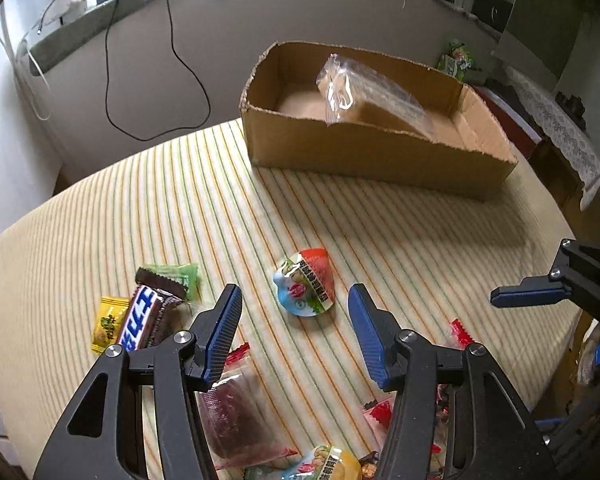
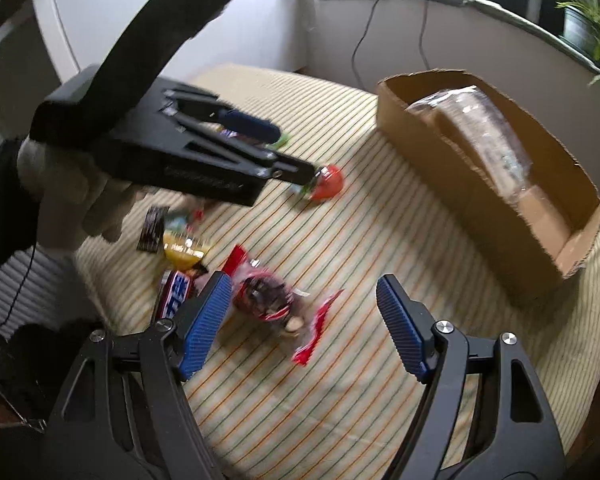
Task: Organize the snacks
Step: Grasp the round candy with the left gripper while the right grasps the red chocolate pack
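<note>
Where the left wrist camera looks forward, the left tongs [image 1: 294,300] are spread wide and hold nothing. A jelly cup [image 1: 306,282] with a red and blue lid lies on the striped desk [image 1: 400,240] just ahead of them, between the two blue pads and touching neither. To the left lie a Snickers bar [image 1: 138,320], a yellow candy [image 1: 107,322] beside it and a green wrapper [image 1: 176,276] behind it. A clear pack [image 1: 236,416] with dark red filling lies under the left finger, and red-wrapped candies [image 1: 380,414] lie near the right finger. At the far edge of the desk stands a cardboard box [image 1: 364,152], with a bagged loaf [image 1: 364,96] leaning inside it. One blue finger of the right tongs [image 1: 528,292] shows at the right edge.

From the right wrist camera, the right tongs [image 2: 304,308] are also spread and empty above the desk [image 2: 340,380]. A red-edged snack bag [image 2: 272,296] lies just ahead of the left pad, blurred, with the Snickers bar [image 2: 176,290] beside that pad. Further left lie a yellow pack [image 2: 184,250] and a dark wrapper [image 2: 152,228]. The left tongs [image 2: 296,152] reach in from the upper left, held by a gloved hand [image 2: 72,192], their tips at the jelly cup [image 2: 328,182]; motion blur hides whether they touch it. The box [image 2: 500,208] stands at the right with the loaf [image 2: 480,128] inside.
</note>
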A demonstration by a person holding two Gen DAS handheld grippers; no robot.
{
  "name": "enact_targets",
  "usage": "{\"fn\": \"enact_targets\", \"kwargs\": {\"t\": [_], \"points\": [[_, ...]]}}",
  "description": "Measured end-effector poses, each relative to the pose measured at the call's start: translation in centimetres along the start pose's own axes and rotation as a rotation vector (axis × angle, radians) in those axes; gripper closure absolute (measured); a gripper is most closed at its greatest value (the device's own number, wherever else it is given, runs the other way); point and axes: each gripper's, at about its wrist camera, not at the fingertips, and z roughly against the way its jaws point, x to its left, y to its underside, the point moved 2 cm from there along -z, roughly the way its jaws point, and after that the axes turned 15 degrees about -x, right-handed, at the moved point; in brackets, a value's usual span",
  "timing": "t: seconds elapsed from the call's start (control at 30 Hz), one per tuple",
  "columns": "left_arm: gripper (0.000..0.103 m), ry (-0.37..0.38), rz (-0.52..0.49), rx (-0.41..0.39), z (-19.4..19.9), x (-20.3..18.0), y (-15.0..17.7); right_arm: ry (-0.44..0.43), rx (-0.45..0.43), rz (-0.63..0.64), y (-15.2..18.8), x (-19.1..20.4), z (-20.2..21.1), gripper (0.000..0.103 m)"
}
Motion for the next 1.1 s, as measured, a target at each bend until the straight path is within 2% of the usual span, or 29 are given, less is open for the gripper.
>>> {"fn": "enact_targets", "kwargs": {"t": [0.43,0.5,0.57,0.7,0.73,0.8,0.87,0.93,0.97,1.1], "points": [[0.049,0.019,-0.02,0.043,-2.7,-0.8,0.4,-0.033,0.057,-0.028,1.0,0.2,-3.1,0.025],[0.053,0.027,-0.021,0.04,-2.8,-1.0,0.5,-0.04,0.061,-0.031,1.0,0.2,-3.4,0.025],[0.061,0.033,-0.027,0.044,-3.1,-1.2,0.6,-0.055,0.066,-0.033,1.1,0.3,-3.6,0.025],[0.068,0.03,-0.033,0.041,-3.2,-1.0,0.7,-0.064,0.075,-0.017,1.4,0.6,-3.7,0.026],[0.07,0.033,-0.028,0.041,-3.2,-0.8,0.7,-0.068,0.077,-0.015,1.5,0.7,-3.7,0.028],[0.071,0.033,-0.025,0.039,-3.1,-0.7,0.6,-0.074,0.088,-0.021,1.6,0.6,-3.8,0.045],[0.072,0.031,-0.029,0.035,-3.0,-0.6,0.7,-0.086,0.091,-0.026,1.6,0.6,-3.9,0.05],[0.072,0.031,-0.028,0.031,-2.9,-0.6,0.7,-0.098,0.093,-0.027,1.5,0.7,-4.0,0.064],[0.072,0.033,-0.025,0.03,-2.9,-0.6,0.8,-0.096,0.092,-0.028,1.5,0.7,-4.0,0.067],[0.073,0.04,-0.012,0.026,-2.5,-0.5,0.9,-0.092,0.088,-0.034,1.4,0.7,-3.9,0.067]]}}
